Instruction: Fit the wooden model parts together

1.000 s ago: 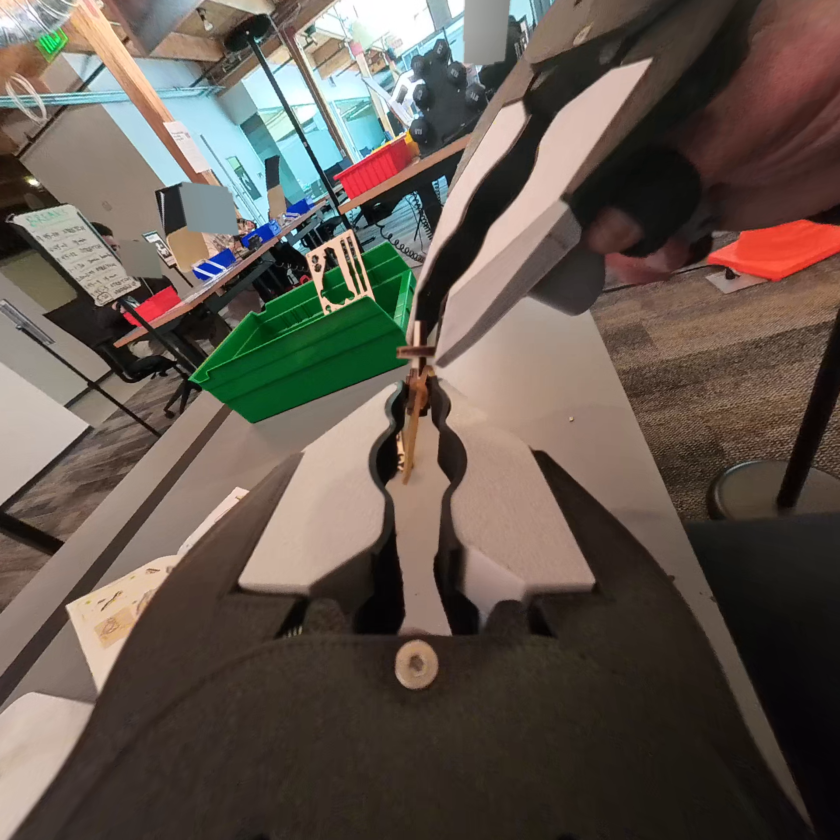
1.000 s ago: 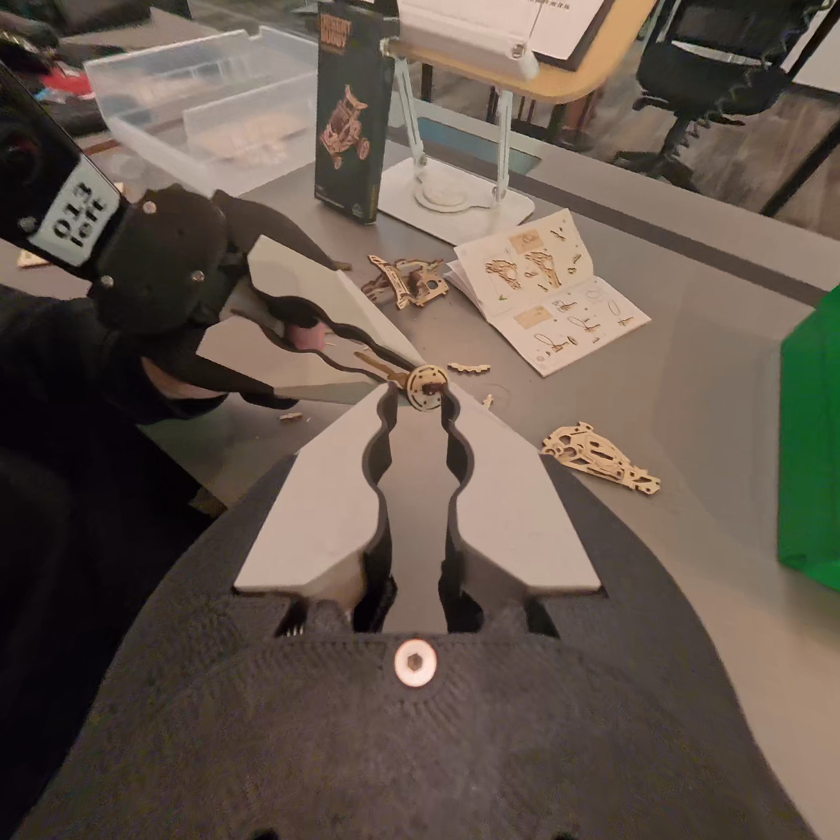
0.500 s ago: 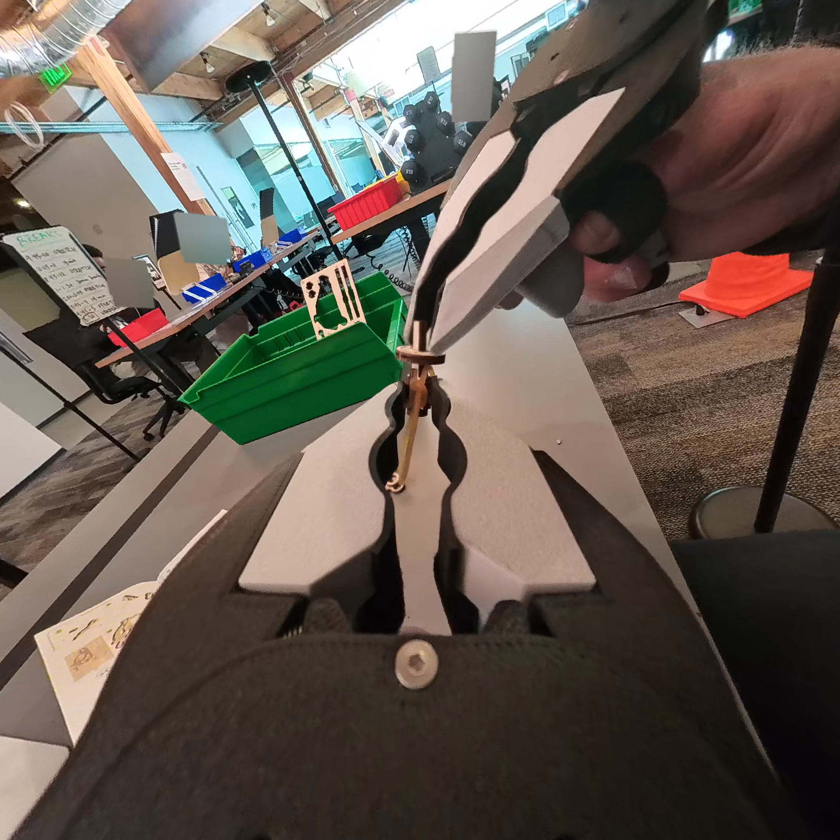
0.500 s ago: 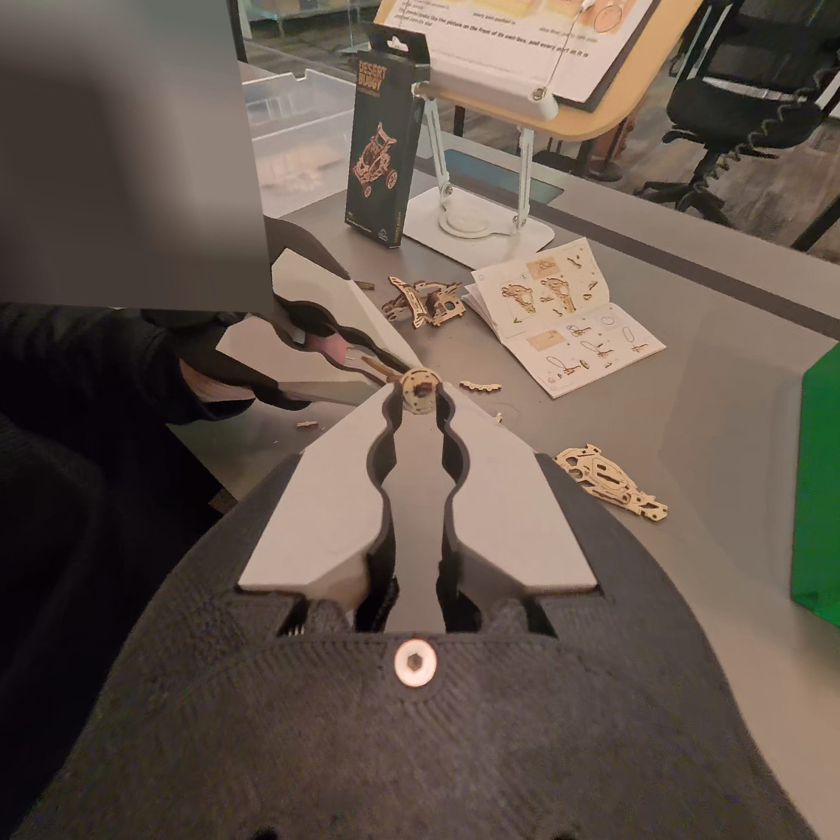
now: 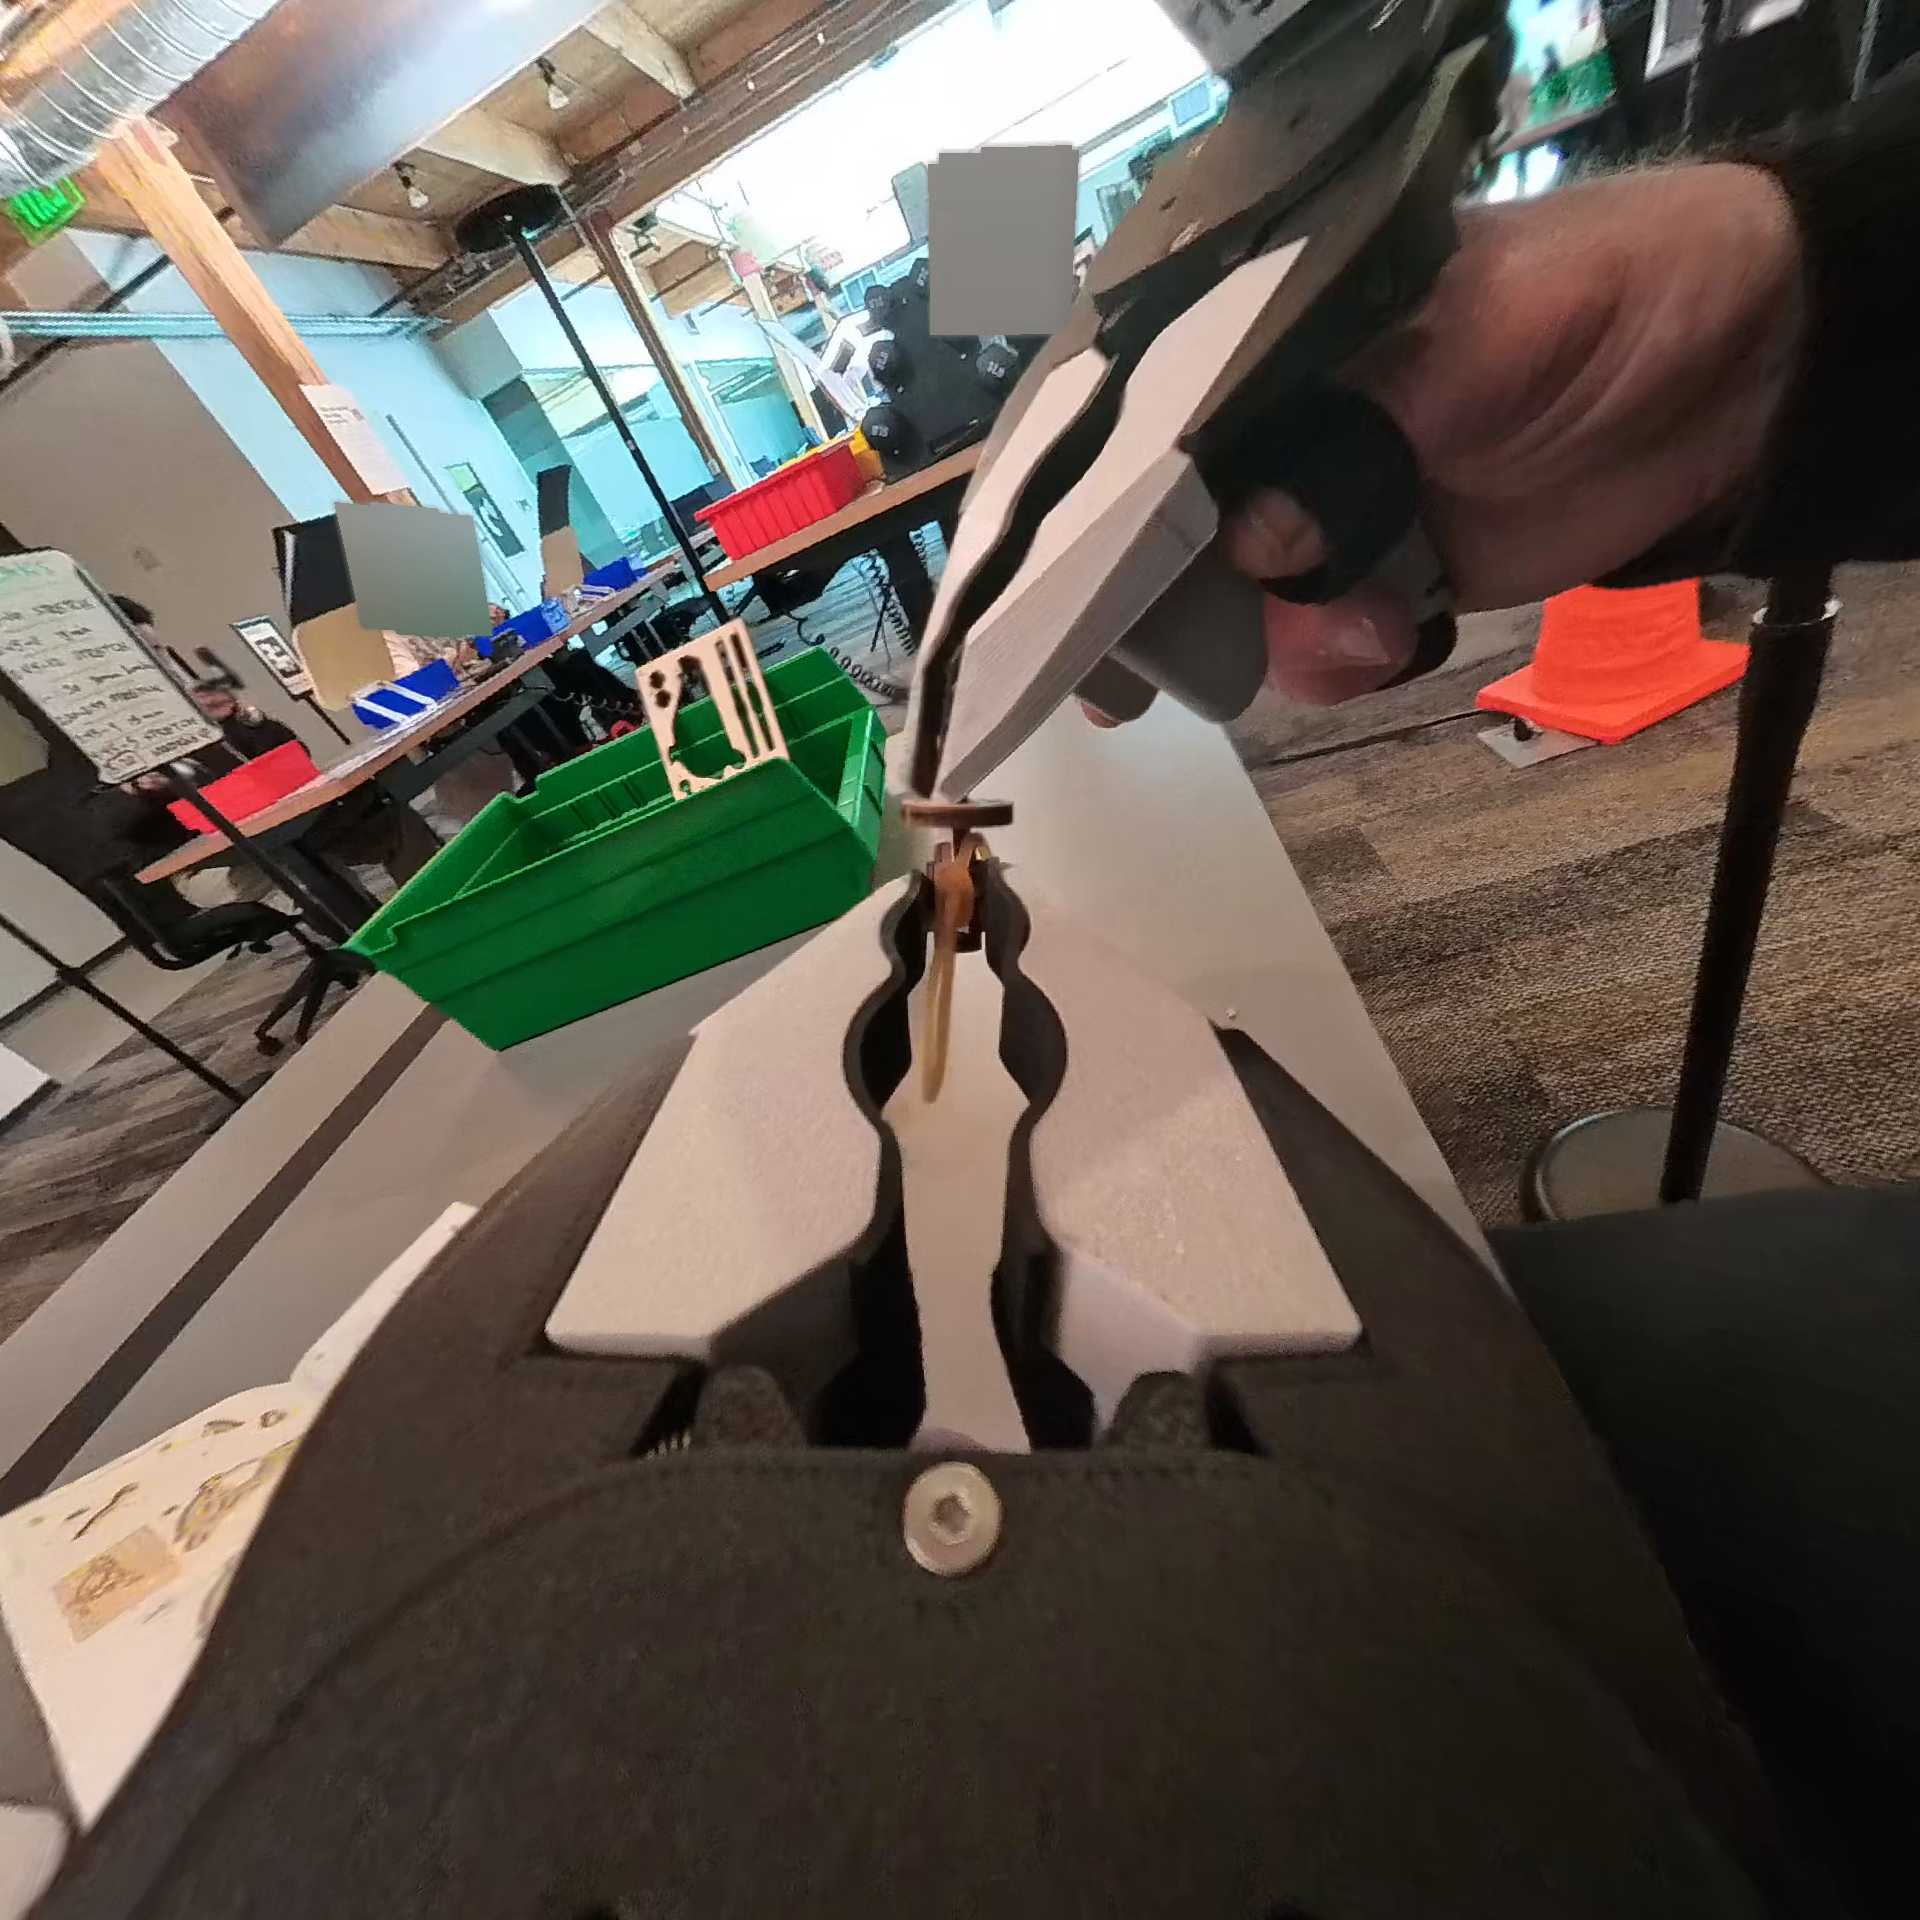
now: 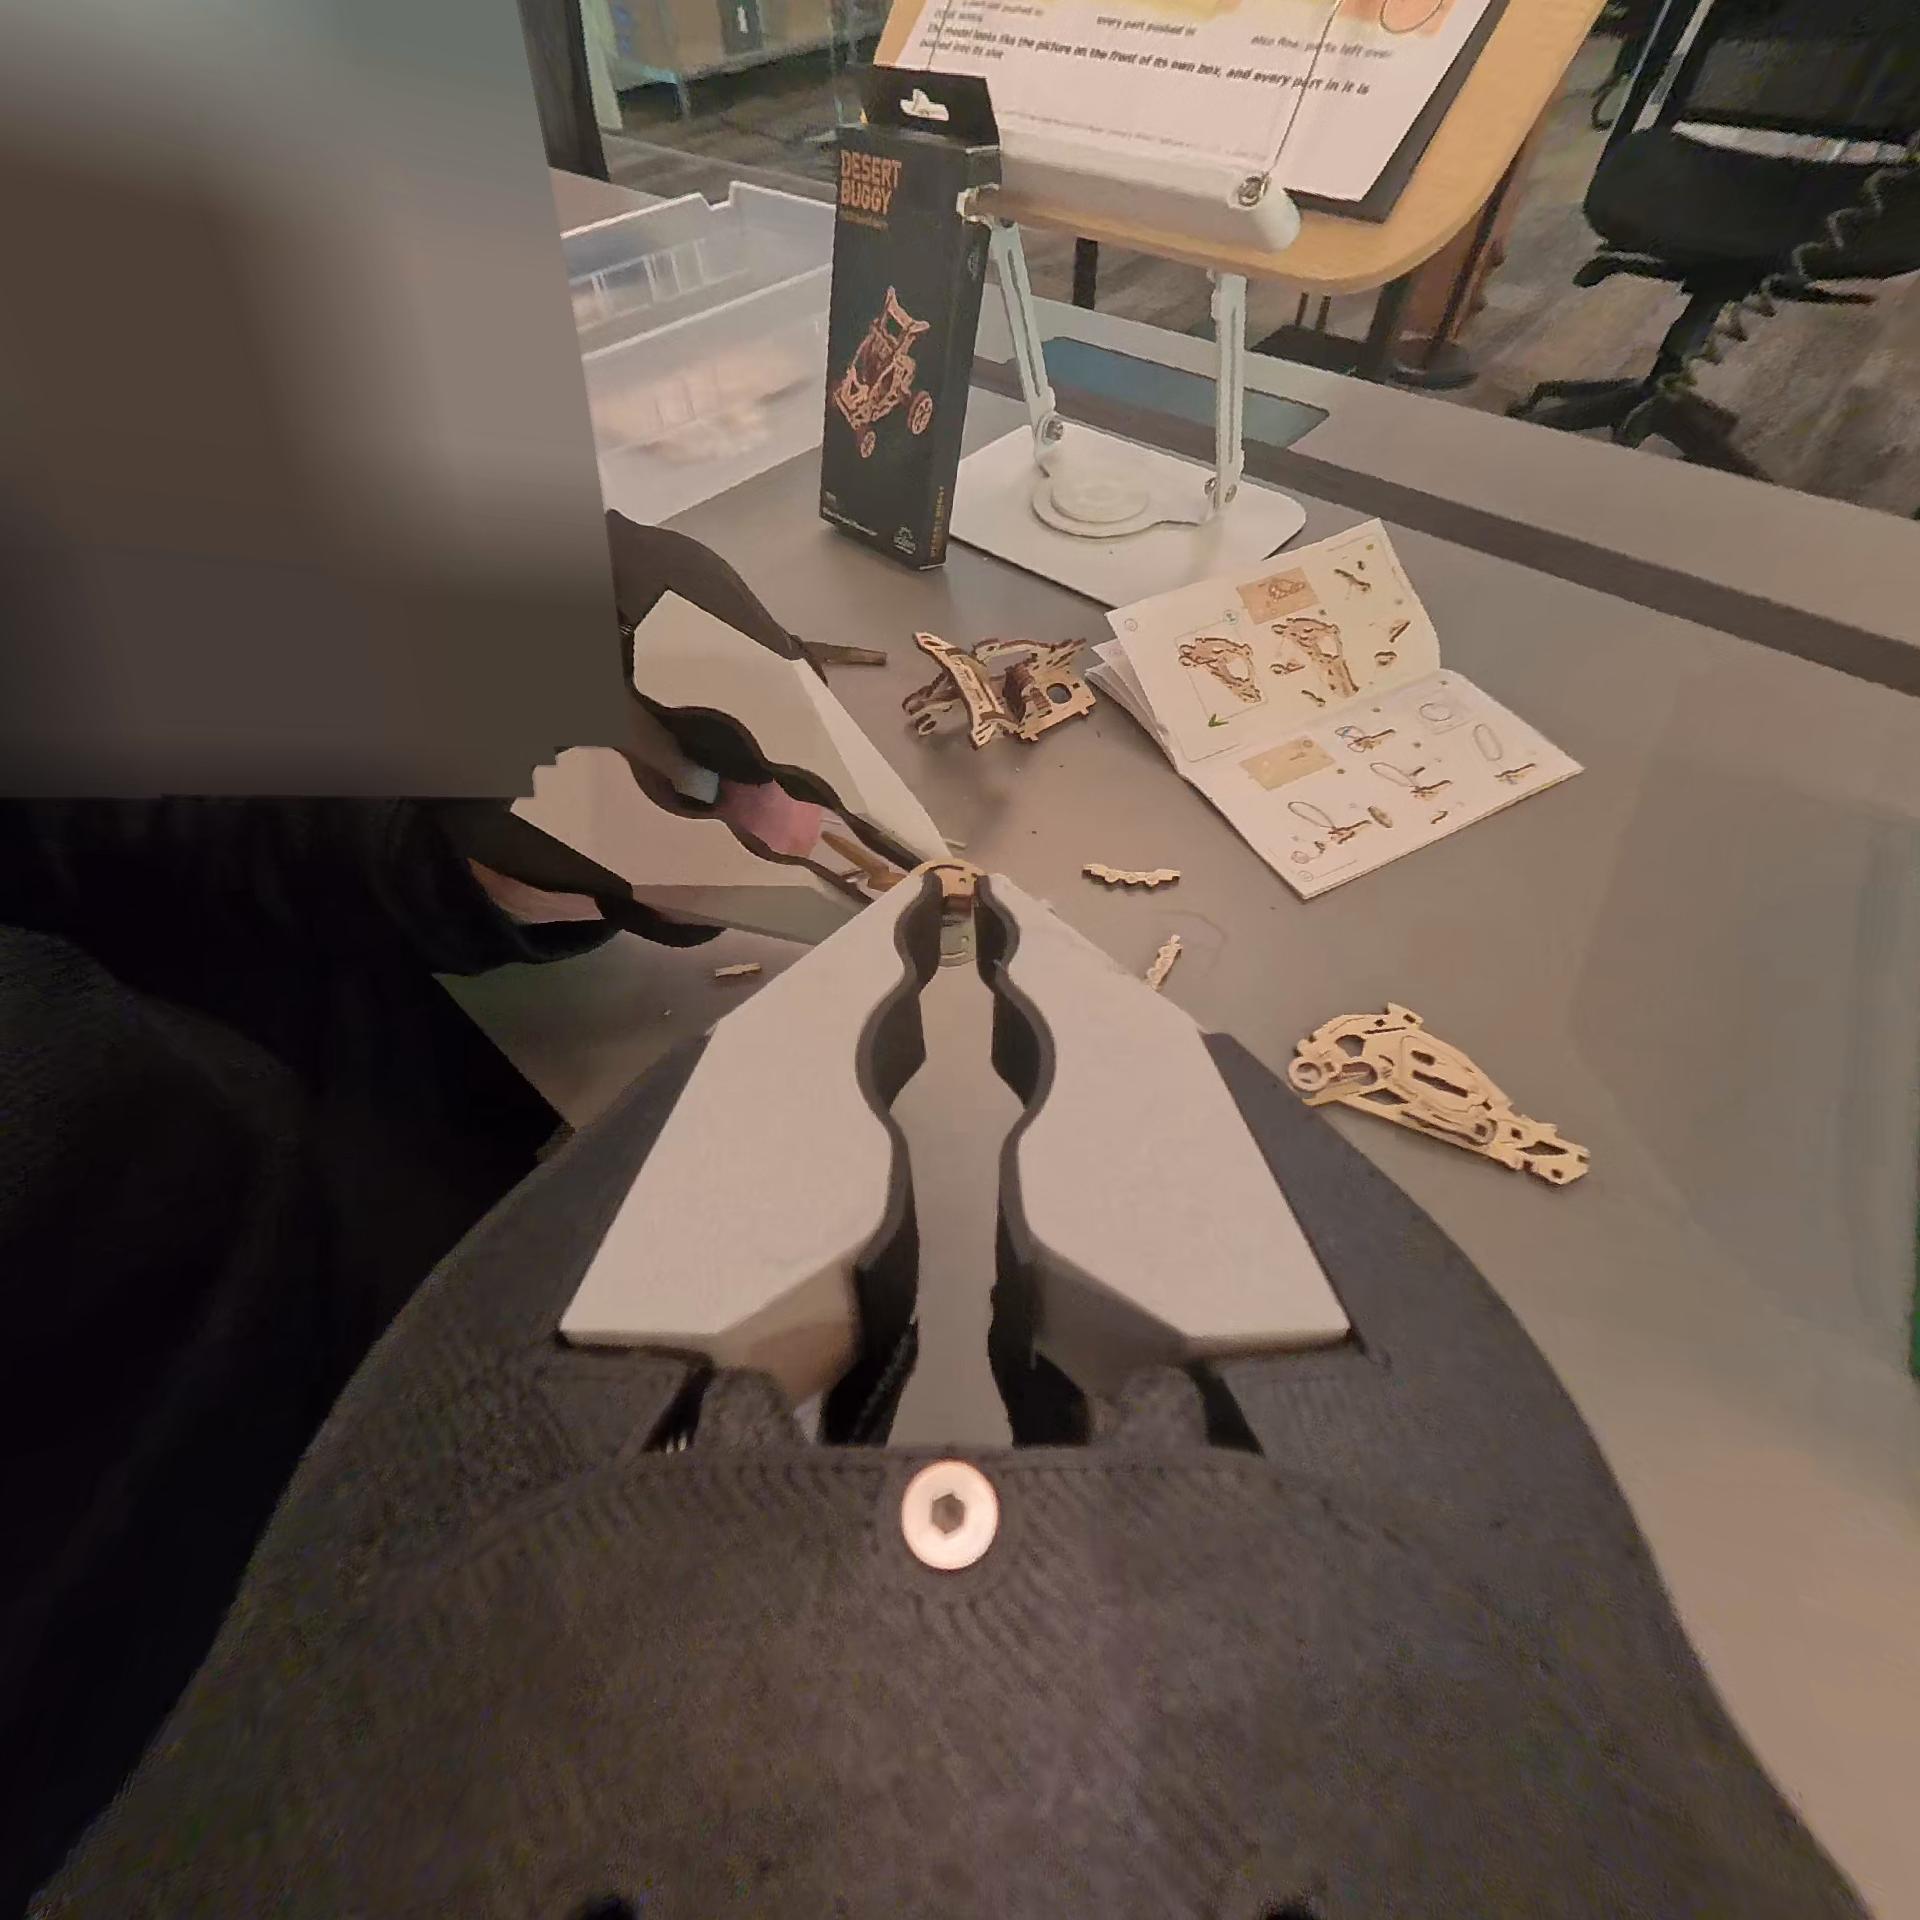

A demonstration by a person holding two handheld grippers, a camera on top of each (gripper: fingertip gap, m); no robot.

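Note:
My left gripper (image 5: pixel 951 883) is shut on a thin wooden stick (image 5: pixel 938 1003) that runs back between its fingers. My right gripper (image 5: pixel 935 787) comes down from the upper right, shut on a small round wooden disc (image 5: pixel 957 814), seen edge-on right above the stick's tip. In the right wrist view, my right gripper (image 6: pixel 954 885) pinches the disc (image 6: pixel 956 920), and my left gripper (image 6: pixel 920 864) reaches in from the left with the stick (image 6: pixel 862 864). Stick tip and disc meet, but whether they are joined is hidden. Both are held above the grey table (image 6: pixel 1455 935).
On the table lie a partly built wooden model (image 6: pixel 997 691), an open instruction booklet (image 6: pixel 1340 707), a flat cut-out wooden piece (image 6: pixel 1434 1096), small loose bits (image 6: pixel 1130 876), a dark kit box (image 6: pixel 904 312) and a white stand (image 6: pixel 1122 488). A green bin (image 5: pixel 644 873) stands farther along. Less than 4 cm separates the two grippers' tips. The flat cut-out wooden piece (image 6: pixel 1434 1096) is about 20 cm from both grippers' fingertips.
Both grippers have stayed together tip to tip. The disc has turned from facing the right camera to nearly edge-on. The stick has rotated a little in the left view.

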